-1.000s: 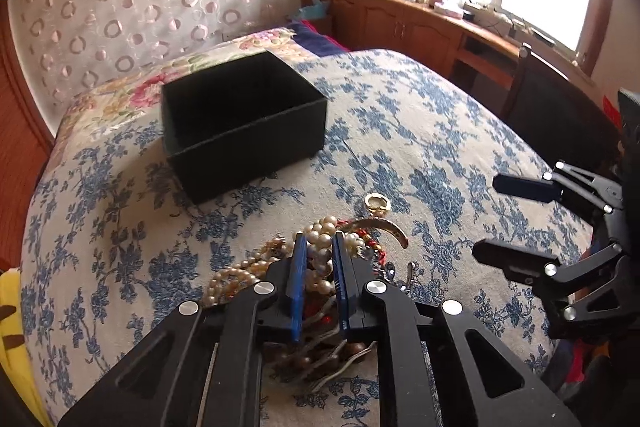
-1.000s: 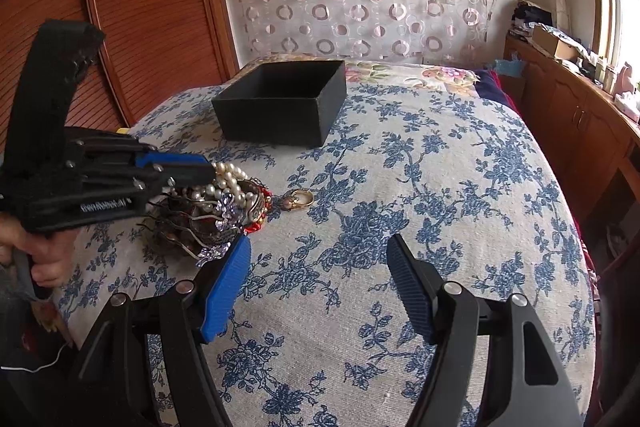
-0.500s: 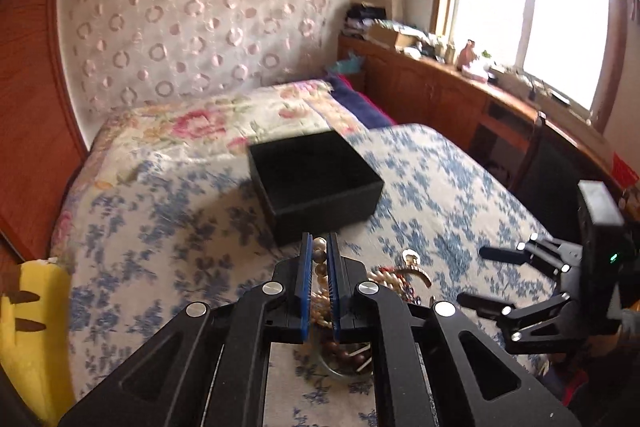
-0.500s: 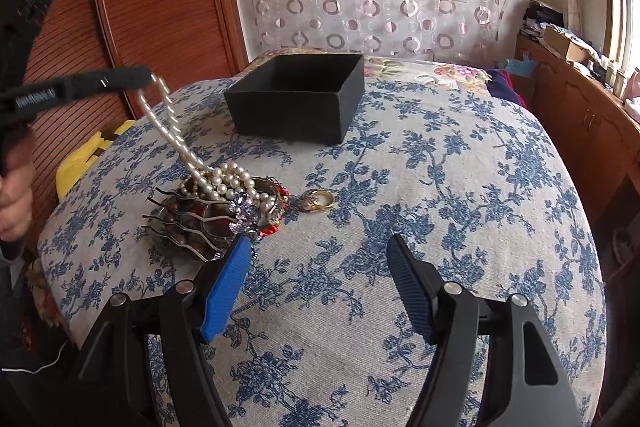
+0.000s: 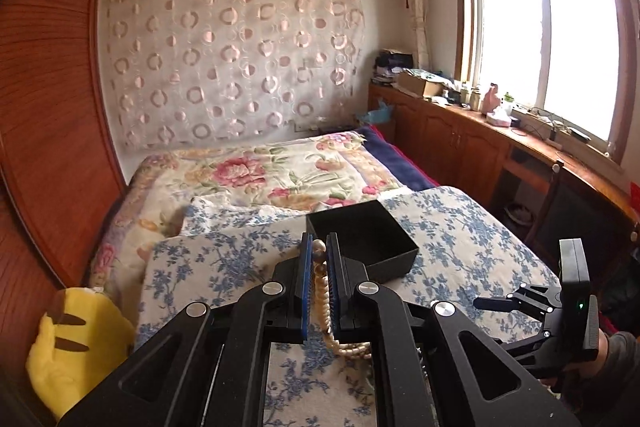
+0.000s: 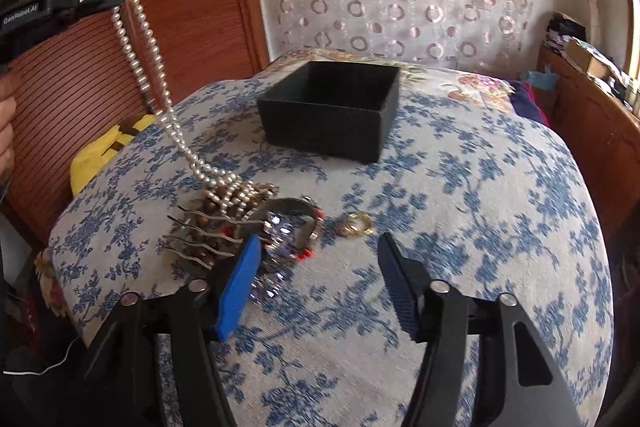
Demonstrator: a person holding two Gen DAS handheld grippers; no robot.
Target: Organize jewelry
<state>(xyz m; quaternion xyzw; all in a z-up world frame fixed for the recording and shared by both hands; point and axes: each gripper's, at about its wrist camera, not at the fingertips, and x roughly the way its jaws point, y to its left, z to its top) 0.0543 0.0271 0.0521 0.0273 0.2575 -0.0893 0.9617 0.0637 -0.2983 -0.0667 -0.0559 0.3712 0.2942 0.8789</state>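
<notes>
The pearl necklace (image 6: 150,67) hung in two strands from the left gripper (image 5: 319,251), which was clamped tight on its upper loop; the lower end still lay on the jewelry heap (image 6: 240,223) in front of the black box (image 6: 332,107). That box stood open on the blue-flowered bedspread (image 6: 480,207), and its inside looked dark; I could not tell whether anything lay in it. Just in front of the box, to its left, the heap held a comb with metal prongs (image 6: 200,235), brown beads and a sparkling purple piece (image 6: 280,227). A gold ring (image 6: 358,223) lay on the cloth directly in front of the box, just beside the heap. The right gripper (image 6: 320,283) hovered nearer the viewer than the ring, its jaws closing with only bare cloth between them.

A second before, the left gripper had been down in the heap, pinching the pearls where they lay; since then it had risen well above the bed and drawn the strand up taut, left of the box. The right gripper's jaws had stood wider then. The box and ring had stayed put.
</notes>
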